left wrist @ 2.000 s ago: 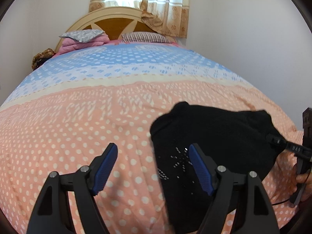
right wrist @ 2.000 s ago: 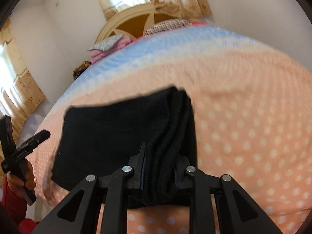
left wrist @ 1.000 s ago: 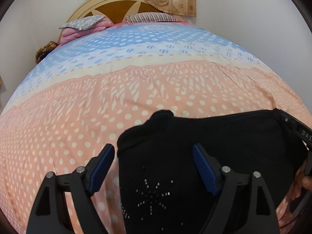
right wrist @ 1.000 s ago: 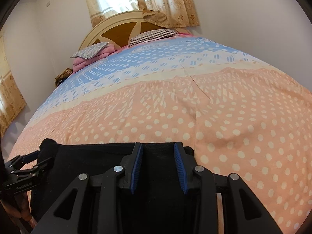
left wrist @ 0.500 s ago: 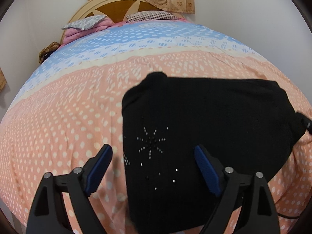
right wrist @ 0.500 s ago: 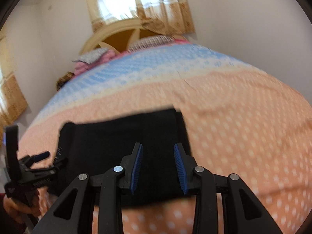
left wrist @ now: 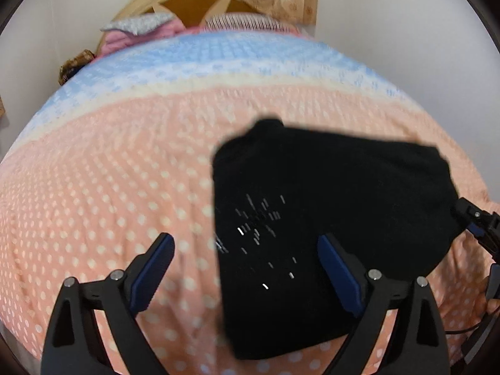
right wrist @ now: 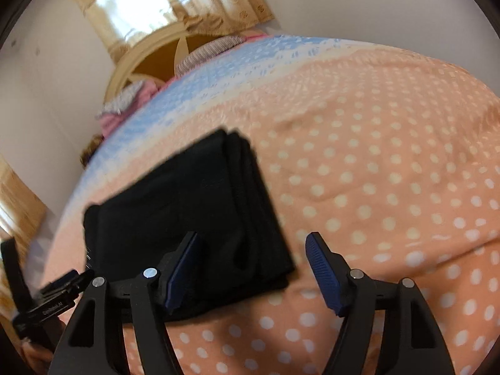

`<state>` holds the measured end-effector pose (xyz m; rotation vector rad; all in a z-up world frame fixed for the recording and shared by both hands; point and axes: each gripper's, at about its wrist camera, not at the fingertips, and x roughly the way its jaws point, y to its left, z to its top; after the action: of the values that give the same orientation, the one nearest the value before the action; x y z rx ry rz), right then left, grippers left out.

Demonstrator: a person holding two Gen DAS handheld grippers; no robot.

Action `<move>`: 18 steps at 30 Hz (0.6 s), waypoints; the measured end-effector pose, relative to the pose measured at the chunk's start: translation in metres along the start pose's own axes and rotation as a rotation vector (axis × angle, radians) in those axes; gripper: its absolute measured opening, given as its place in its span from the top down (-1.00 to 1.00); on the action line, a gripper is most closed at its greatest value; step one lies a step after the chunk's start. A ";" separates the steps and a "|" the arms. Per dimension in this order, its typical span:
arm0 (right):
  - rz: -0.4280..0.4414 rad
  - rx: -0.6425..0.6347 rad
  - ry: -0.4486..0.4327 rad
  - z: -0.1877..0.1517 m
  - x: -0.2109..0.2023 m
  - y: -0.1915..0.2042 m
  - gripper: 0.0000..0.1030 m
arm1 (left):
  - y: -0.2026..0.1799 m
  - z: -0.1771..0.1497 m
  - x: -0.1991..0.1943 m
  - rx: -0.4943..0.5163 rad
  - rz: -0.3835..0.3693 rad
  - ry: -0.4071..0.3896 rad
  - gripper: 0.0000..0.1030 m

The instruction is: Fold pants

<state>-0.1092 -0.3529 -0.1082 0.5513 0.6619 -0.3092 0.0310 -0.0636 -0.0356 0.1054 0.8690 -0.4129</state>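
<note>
Evidently the fold looks done: the pants (left wrist: pixel 328 218) lie as a compact black stack on the bed (left wrist: pixel 109 172), and the left claw (left wrist: pixel 247 268) and right claw (right wrist: pixel 253 268) hover wide apart, gripping nothing.

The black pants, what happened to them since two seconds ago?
The right gripper was clamped on the folded pants, laid them on the bedspread, then let go and opened. The left gripper stayed open, holding nothing. The pants stayed folded.
</note>
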 end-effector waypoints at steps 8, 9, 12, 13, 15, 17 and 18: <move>0.127 0.055 -0.067 0.029 -0.002 -0.013 -0.38 | 0.012 0.009 0.036 -0.164 -0.113 0.105 -0.96; 0.128 0.054 -0.031 0.028 0.010 -0.012 -0.38 | 0.009 0.006 0.043 -0.169 -0.117 0.139 -0.96; 0.139 0.058 0.003 0.013 0.029 -0.005 -0.38 | -0.004 0.001 0.042 -0.109 -0.073 0.111 -0.98; 0.115 0.021 -0.013 0.010 0.027 0.002 -0.38 | -0.006 0.000 0.043 -0.117 -0.070 0.115 -0.98; 0.087 -0.043 -0.002 0.007 0.029 0.017 -0.38 | -0.006 0.000 0.044 -0.147 -0.072 0.117 -0.99; 0.044 -0.102 0.004 0.003 0.029 0.029 -0.37 | -0.006 0.000 0.044 -0.147 -0.063 0.118 -0.99; 0.013 -0.140 0.005 0.000 0.029 0.035 -0.34 | -0.008 -0.001 0.044 -0.149 -0.060 0.120 -0.99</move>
<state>-0.0721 -0.3274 -0.1139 0.4225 0.6787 -0.2475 0.0521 -0.0842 -0.0688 -0.0337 1.0198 -0.4000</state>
